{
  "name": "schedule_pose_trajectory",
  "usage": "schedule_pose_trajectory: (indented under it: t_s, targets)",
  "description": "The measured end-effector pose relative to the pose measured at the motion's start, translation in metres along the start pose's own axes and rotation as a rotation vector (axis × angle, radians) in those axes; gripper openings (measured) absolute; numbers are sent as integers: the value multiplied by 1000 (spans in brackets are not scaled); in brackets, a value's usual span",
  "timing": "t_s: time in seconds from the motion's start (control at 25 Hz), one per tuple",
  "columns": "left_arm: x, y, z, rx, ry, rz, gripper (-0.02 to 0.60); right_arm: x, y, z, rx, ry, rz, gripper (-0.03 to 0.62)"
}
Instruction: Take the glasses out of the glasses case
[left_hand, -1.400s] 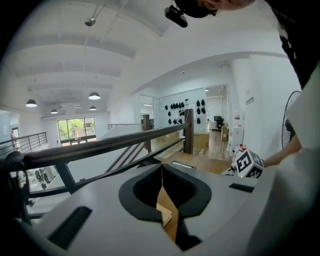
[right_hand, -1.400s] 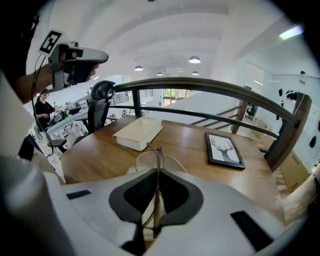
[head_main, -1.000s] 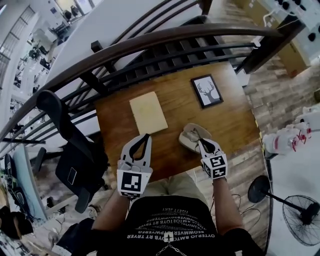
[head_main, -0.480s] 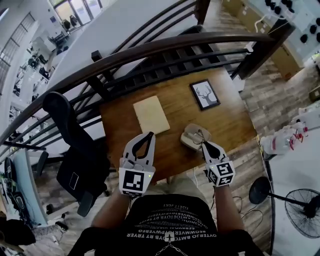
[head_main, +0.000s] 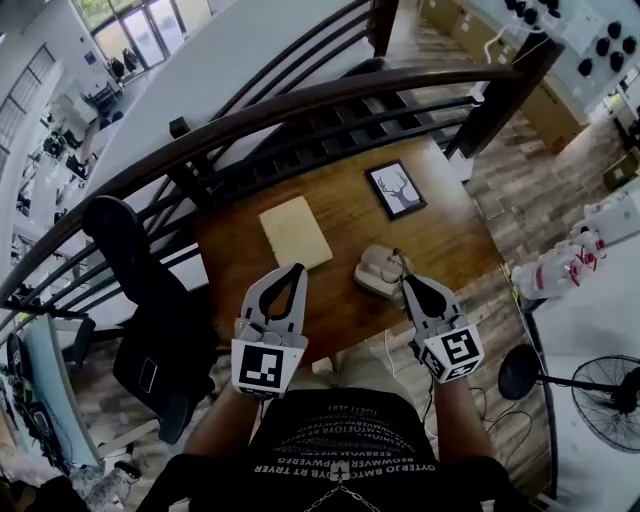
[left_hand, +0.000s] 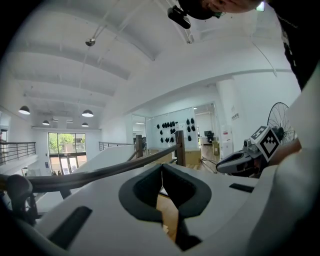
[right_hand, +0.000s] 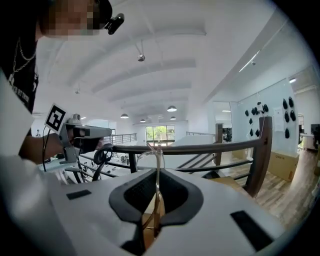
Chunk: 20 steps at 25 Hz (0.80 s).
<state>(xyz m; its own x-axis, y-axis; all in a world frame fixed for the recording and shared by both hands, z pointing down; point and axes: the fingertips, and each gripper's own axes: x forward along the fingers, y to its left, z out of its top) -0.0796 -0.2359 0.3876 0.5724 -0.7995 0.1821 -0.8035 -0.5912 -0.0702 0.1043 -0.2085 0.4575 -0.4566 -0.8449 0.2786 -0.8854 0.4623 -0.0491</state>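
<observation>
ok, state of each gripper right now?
Left gripper: closed, nothing between the jaws.
Right gripper: closed on the thin wire-frame glasses.

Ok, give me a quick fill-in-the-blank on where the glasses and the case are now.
Of the left gripper and right gripper, the glasses are pinched in the ____ one.
The glasses case lies on the table with its lid ____.
The left gripper's shut jaws hold ____.
The framed picture beyond the case shows a ____.
Missing words: right; open; nothing; deer.
</observation>
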Motion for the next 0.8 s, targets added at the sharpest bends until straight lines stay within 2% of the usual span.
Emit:
schedule_pose_trajectory:
  t_s: [0.16,0.4,0.56,0.68,0.8]
  targets:
    - [-6,1,14,0,-39,-2,29,-10,9,31,-49,-51,-5,28]
    - [-10,-4,23,6,-50,-18,29,-31,20,72,-93,-146,-15,28]
    - [-14,-7,22,3,-38,-26,29,-35,25,76,-130,-156,-29,28]
    - [-13,-12,21,10,-31,-29,29,-36,22,71,-117,-151,-35,27]
    - [-15,-14,20,59,-12,-32,29,-39,23,70,-112,-152,-30,27]
